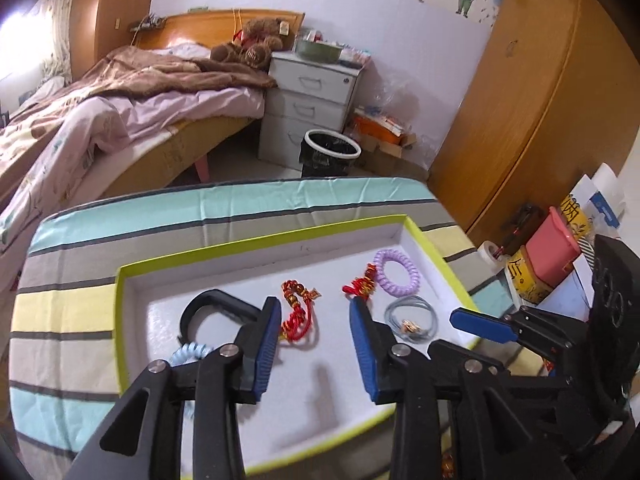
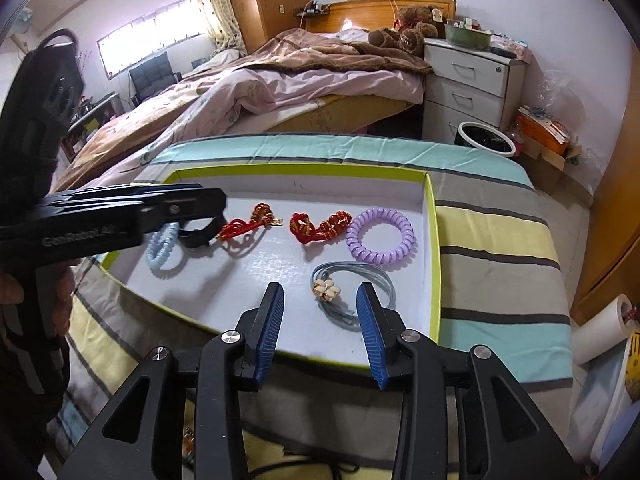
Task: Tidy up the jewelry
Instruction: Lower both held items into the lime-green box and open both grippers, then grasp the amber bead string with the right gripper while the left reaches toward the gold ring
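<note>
1. Sorting looks close to finished: the jewelry lies in a shallow white tray (image 2: 433, 216) with a lime rim, set on a striped surface (image 2: 500, 240).
2. Check the row along the tray's far edge first. From the left edge come a pale blue coil band (image 2: 162, 254), a black bangle (image 2: 198, 236), two red knotted charms (image 2: 248, 222) (image 2: 320, 226), then a lilac coil band (image 2: 380, 236) near the right edge.
3. Note the grey cord with a flower clasp (image 2: 348, 288), lying alone toward the tray's near right corner, just beyond the right claw (image 2: 320, 312).
4. Keep both claws as they are for now: the right claw's jaws stand well apart and hold nothing (the cord's loops lie between and beyond the fingertips, with no pad pressing on them). The left claw (image 1: 314, 320) is likewise parted and empty, hanging over the middle of the tray with one red charm showing between its tips.
5. Judge whether any piece needs tidying. The cord's loops look the loosest; if it must be straightened, I would pinch the cord close to the clasp, not a single thin strand.
6. Approach from above, since the pieces are light and a sideways sweep could drag neighbours.
7. Mind the two claws' closeness over the tray's near edge, and move one at a time.
</note>
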A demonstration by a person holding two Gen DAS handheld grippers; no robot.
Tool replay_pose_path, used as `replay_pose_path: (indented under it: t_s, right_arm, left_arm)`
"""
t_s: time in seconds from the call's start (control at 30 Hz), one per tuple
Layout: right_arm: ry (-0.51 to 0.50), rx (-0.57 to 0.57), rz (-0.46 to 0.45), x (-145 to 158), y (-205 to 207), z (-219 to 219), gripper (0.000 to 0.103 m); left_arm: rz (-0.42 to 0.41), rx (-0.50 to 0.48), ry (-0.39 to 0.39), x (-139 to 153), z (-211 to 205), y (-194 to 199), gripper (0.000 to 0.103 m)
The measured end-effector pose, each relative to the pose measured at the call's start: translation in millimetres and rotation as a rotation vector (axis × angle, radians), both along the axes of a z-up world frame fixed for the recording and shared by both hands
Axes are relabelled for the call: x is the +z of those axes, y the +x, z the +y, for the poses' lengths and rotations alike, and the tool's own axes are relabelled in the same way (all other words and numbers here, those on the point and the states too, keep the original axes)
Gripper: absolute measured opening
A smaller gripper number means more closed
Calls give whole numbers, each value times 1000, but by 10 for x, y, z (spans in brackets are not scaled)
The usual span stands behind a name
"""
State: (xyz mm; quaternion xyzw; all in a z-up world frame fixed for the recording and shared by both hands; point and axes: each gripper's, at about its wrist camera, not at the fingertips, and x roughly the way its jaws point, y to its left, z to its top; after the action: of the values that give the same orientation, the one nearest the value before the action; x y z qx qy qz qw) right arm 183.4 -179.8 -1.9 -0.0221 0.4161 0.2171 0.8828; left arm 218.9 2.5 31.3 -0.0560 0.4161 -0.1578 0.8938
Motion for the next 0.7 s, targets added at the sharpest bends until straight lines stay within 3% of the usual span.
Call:
replay_pose_path:
  t_s: [0.33,0.7]
  right_arm:
    - [83,20,-26,176,-437,-87,39]
    - [78,141,4,51,-794,67,40]
  left_arm:
    - [-39,26,-38,133,212,-637,40]
    - [-34,72,-90,117,470,-1171,41]
